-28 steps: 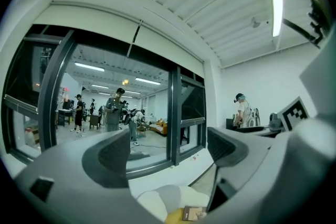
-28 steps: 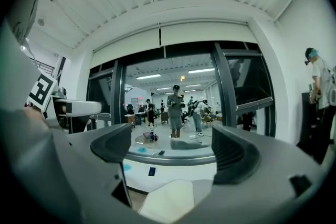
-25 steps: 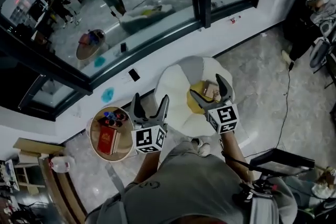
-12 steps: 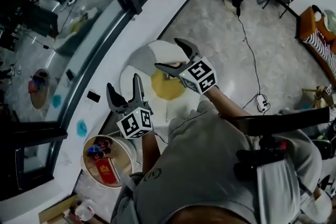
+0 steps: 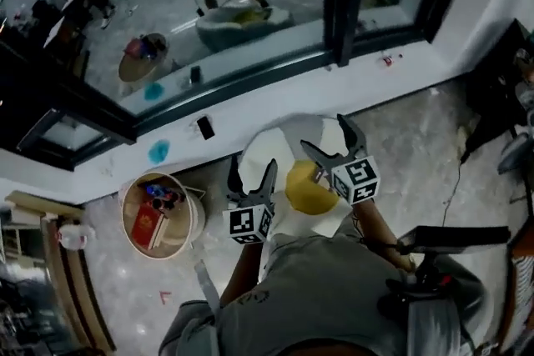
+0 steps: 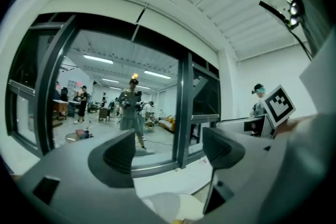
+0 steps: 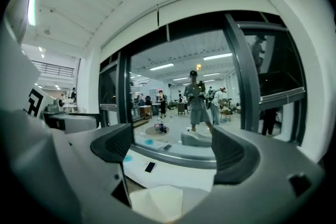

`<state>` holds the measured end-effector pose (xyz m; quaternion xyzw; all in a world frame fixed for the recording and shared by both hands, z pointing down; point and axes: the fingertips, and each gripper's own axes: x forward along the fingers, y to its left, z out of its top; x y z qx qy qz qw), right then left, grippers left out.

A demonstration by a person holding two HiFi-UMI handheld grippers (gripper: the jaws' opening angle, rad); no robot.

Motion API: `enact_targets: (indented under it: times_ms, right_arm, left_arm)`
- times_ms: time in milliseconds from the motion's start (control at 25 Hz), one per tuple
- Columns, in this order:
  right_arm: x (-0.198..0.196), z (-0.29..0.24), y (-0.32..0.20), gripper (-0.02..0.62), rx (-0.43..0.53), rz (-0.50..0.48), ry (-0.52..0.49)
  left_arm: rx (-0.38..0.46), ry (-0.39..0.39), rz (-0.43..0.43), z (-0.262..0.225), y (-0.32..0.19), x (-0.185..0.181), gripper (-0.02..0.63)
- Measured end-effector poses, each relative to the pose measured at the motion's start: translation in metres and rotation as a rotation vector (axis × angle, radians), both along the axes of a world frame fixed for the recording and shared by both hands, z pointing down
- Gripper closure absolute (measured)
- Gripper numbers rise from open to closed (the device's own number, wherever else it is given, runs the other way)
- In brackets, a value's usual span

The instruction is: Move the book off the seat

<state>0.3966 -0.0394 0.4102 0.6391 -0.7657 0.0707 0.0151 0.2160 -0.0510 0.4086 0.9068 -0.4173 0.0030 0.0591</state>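
At the far left a small round bench [image 5: 185,221] stood on the floor with a red box [image 5: 143,227] on it. Next to it, over the left edge of the white petal-shaped seat [image 5: 263,150], hung the left gripper [image 5: 253,171]. Its fingers were spread with nothing between them, and they had just been closing a little. In the middle of the seat lay a yellow cushion [image 5: 304,194]. The book [image 5: 319,174] showed only as a small brownish sliver at the cushion's right edge, the rest of it hidden under the right gripper [image 5: 325,134]. That gripper's fingers were also spread and empty, pointing out over the seat towards the window.

The book looked small and light, probably stiff in its covers, and it lay flat on a soft pad. A pinch across its whole thickness at one edge, near the spine, seemed best, since gripping a single cover might let it flap open. The cushion should give enough for one finger to slide underneath.

A second earlier the book had lain in plain view on the cushion between the right gripper's fingers. Half a second earlier the head view had swung round, and now it faced the window again. Both grippers had shifted across the seat, but the book was still on it.
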Motion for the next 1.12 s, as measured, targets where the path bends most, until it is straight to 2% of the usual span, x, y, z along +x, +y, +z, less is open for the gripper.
enact_targets:
  times_ms: [80,200,280,360,400,520,600,720,960,1120]
  right_arm:
    - [0.010,0.007,-0.026,0.104,0.028,-0.095,-0.005]
    - [0.024,0.008,-0.056,0.104,0.037,-0.224,0.005]
    - [0.046,-0.007,-0.072,0.104,0.068,-0.293,0.044]
    - [0.065,-0.023,-0.080,0.104,0.104,-0.348,0.087]
    - [0.071,-0.032,-0.083,0.104,0.124,-0.364,0.101]
    - [0.082,-0.063,-0.085,0.104,0.189,-0.365,0.105]
    - [0.087,-0.077,-0.078,0.104,0.219,-0.341,0.090]
    - [0.089,-0.084,-0.068,0.104,0.228,-0.317,0.053]
    - [0.073,-0.087,-0.061,0.104,0.224,-0.351,0.055]
    - [0.081,-0.099,-0.058,0.104,0.258,-0.327,0.065]
  left_arm:
    - [0.004,-0.013,-0.118,0.006,-0.011,0.000,0.237]
    - [0.011,-0.031,-0.341,-0.002,-0.024,-0.003,0.242]
    - [0.011,0.056,-0.499,-0.019,-0.021,0.003,0.242]
    - [0.016,0.143,-0.593,-0.033,-0.008,0.017,0.241]
    - [0.025,0.140,-0.603,-0.040,-0.002,0.026,0.241]
    - [0.105,0.061,-0.581,-0.072,0.010,0.044,0.239]
    - [0.146,0.058,-0.594,-0.086,0.020,0.043,0.237]
    - [0.186,0.074,-0.606,-0.097,0.029,0.036,0.197]
    - [0.172,0.111,-0.650,-0.091,0.024,0.015,0.169]
    - [0.167,0.091,-0.621,-0.090,0.016,0.022,0.153]
